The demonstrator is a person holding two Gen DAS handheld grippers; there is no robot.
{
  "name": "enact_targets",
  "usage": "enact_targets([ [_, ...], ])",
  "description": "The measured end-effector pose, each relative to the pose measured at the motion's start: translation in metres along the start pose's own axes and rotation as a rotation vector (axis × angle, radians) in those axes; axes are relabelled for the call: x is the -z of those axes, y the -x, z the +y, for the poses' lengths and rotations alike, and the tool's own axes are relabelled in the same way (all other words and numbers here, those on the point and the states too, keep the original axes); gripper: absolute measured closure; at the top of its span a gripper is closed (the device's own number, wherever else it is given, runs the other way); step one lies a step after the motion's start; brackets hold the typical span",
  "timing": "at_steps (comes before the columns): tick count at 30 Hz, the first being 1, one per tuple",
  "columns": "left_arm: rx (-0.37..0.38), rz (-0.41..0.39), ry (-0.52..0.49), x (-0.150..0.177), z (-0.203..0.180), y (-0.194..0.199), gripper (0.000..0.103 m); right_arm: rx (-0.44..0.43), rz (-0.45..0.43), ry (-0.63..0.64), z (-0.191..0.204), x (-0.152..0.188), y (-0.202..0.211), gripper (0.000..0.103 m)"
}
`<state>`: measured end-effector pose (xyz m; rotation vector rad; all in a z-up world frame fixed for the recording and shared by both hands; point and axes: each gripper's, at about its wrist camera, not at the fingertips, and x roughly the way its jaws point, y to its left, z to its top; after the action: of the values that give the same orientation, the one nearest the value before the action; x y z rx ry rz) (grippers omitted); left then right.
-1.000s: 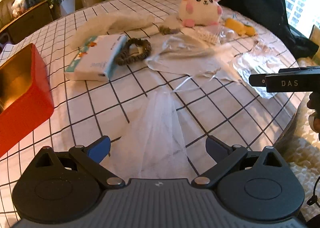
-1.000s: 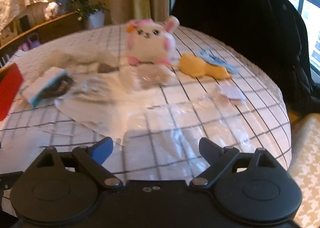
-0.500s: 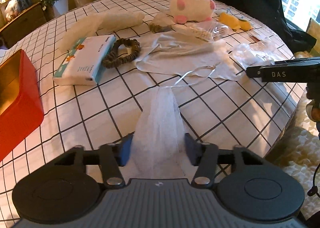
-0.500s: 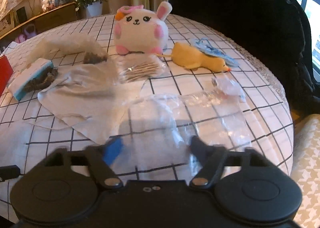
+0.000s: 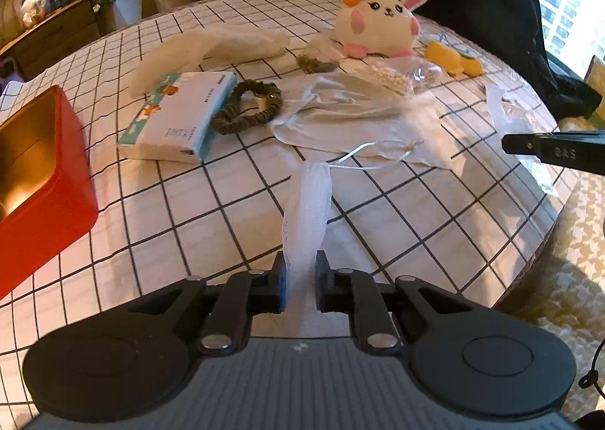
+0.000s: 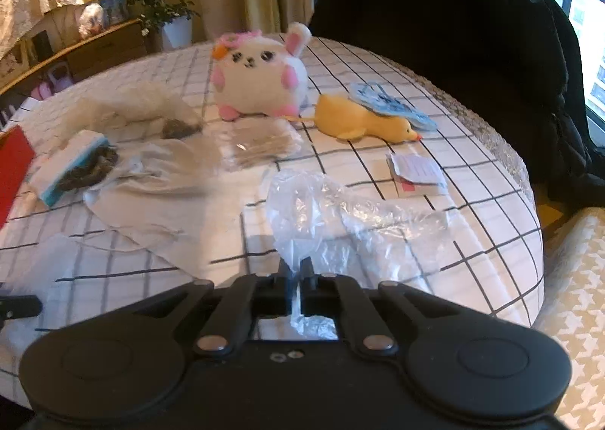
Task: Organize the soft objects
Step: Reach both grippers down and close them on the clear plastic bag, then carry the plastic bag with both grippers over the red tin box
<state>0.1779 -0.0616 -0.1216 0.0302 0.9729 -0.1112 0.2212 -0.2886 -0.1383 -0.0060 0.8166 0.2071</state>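
Sorting is barely starting: left gripper [image 5: 300,280] is pinching the white mesh pouch [image 5: 307,203], right gripper [image 6: 297,284] is clamping the crinkled clear plastic bag [image 6: 340,218], both on the checked tablecloth [image 5: 227,211], red tin [image 5: 34,173] sitting empty.

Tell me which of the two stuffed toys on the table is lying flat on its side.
The yellow duck; it lies stretched out, beak toward the window side, while the white bunny sits upright.

Bare tablecloth [image 5: 211,218] between red tin [image 5: 41,180] and mesh pouch [image 5: 306,203]; clutter crowds far half.
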Motion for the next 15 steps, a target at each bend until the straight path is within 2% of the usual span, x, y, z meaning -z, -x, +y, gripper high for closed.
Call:
enact_targets([
  [15, -0.018, -0.097, 0.093, 0.003, 0.046, 0.056, 0.09, -0.167, -0.078, 0.128, 0.057, -0.018, 0.064, 0.101],
])
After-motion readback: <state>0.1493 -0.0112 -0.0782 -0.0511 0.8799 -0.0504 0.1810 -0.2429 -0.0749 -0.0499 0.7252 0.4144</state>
